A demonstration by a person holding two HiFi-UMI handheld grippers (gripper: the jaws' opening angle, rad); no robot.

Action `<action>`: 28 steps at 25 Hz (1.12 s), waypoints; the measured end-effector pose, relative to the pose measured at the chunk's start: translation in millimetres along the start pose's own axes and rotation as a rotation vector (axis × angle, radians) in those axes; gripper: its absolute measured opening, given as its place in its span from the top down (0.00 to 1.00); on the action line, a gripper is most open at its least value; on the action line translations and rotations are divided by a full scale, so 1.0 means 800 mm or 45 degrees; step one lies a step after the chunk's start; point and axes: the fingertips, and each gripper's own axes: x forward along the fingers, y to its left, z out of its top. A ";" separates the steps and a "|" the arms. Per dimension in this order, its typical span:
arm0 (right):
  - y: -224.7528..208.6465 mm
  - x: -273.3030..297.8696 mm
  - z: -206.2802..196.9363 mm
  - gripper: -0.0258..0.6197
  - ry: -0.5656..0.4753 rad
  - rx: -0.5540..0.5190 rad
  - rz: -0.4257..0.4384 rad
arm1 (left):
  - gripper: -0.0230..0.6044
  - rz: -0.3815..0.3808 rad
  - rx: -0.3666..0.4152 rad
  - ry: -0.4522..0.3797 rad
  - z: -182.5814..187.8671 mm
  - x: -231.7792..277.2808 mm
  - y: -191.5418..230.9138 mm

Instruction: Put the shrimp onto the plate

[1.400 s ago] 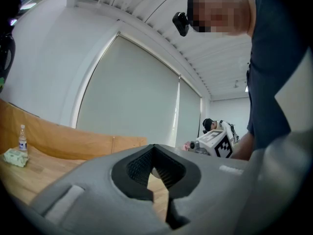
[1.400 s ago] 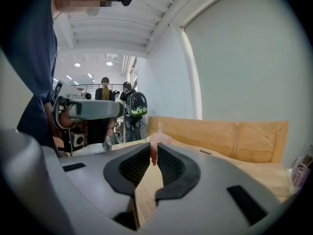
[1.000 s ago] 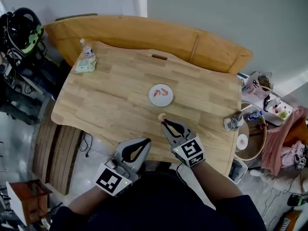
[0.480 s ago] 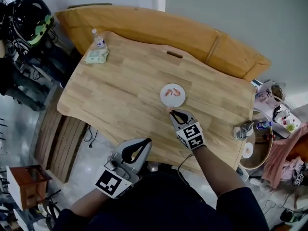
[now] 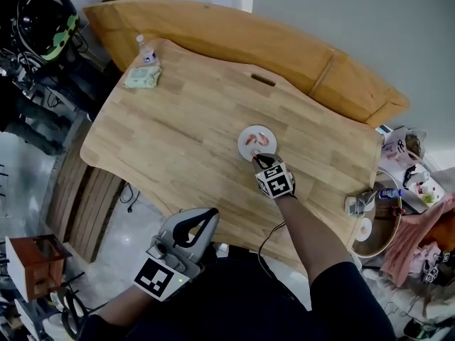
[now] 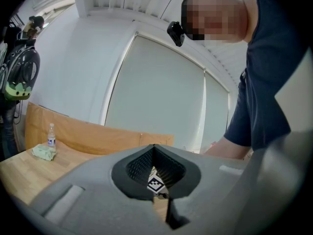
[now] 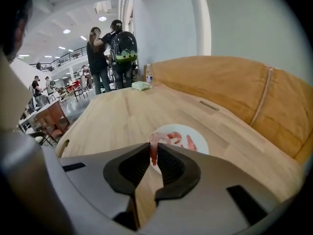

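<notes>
Pink shrimp (image 7: 153,154), pinched in right hand-held gripper (image 7: 153,145), jaws narrow, over plate (image 7: 187,129)

Navy T-shirt (image 5: 234,297); grey left hand-held gripper (image 5: 211,212), right hand-held gripper (image 5: 258,158), square-marker cubes (image 5: 274,182).

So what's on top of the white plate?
Two shrimp lie on the plate. The right tool holds a third shrimp at its near edge, hiding that bit of plate.

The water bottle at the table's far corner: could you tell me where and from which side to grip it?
I would grip the water bottle round its mid body, coming in level from the near side: it stands upright, and the green pack beside it lies low enough to pass over.
</notes>
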 end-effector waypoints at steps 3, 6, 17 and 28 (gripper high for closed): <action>-0.015 0.025 -0.016 0.88 0.082 0.005 -0.013 | 0.97 0.009 -0.002 0.012 -0.001 0.004 0.006; -0.023 0.043 -0.025 0.88 0.127 0.003 -0.018 | 0.97 0.017 -0.001 0.028 -0.003 0.005 0.011; -0.036 0.072 -0.044 0.88 0.211 0.072 -0.015 | 0.97 0.042 -0.013 0.069 -0.015 0.001 0.015; -0.040 0.070 -0.037 0.79 0.200 0.113 -0.037 | 0.97 0.025 0.000 0.084 -0.016 -0.006 0.014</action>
